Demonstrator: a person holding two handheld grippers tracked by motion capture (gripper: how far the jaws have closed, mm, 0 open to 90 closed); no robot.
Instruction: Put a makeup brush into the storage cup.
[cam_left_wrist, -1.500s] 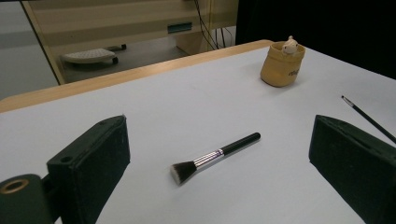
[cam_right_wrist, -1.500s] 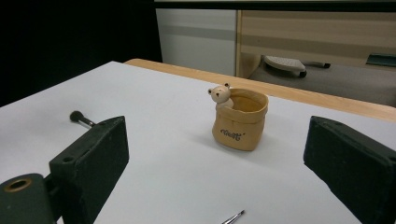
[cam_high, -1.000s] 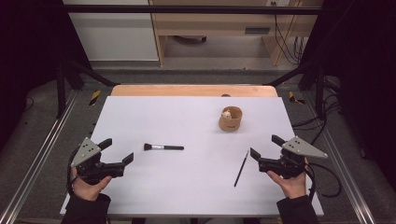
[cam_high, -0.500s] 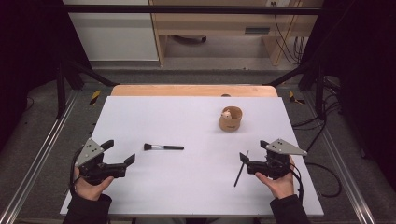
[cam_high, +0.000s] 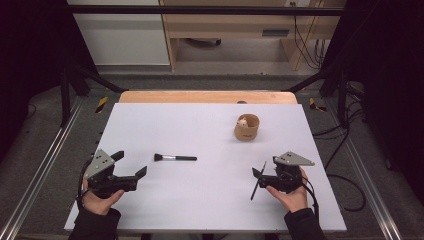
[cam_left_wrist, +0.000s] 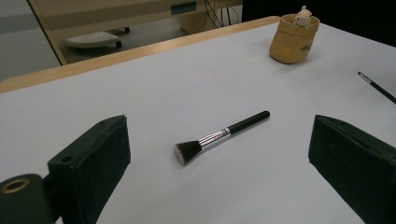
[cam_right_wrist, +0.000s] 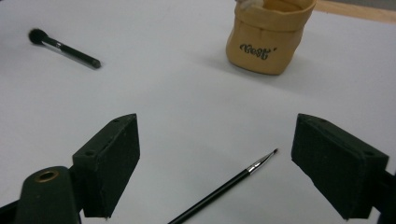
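A thick makeup brush (cam_high: 175, 158) with a black handle and silver ferrule lies left of centre on the white tabletop (cam_high: 210, 200). My left gripper (cam_high: 131, 163) stands open just left of it, and that brush (cam_left_wrist: 219, 135) lies ahead of its spread jaws (cam_left_wrist: 219, 125). A thin black liner brush (cam_high: 258, 181) lies at the front right. My right gripper (cam_high: 260, 176) is open with its jaws either side of the thin brush (cam_right_wrist: 224, 186), low over the table (cam_right_wrist: 215, 120). A tan pouch (cam_high: 247, 127) holding a small toy stands behind.
A wooden strip (cam_high: 207, 96) runs along the table's far edge. Metal frame rails (cam_high: 45, 165) flank both sides, and cables (cam_high: 345, 185) trail off to the right. The pouch (cam_right_wrist: 268, 39) stands beyond the right gripper's jaws.
My right gripper has moved left to the thin brush, which now lies between its jaws. The left gripper has barely shifted. Both brushes and the pouch stay put.
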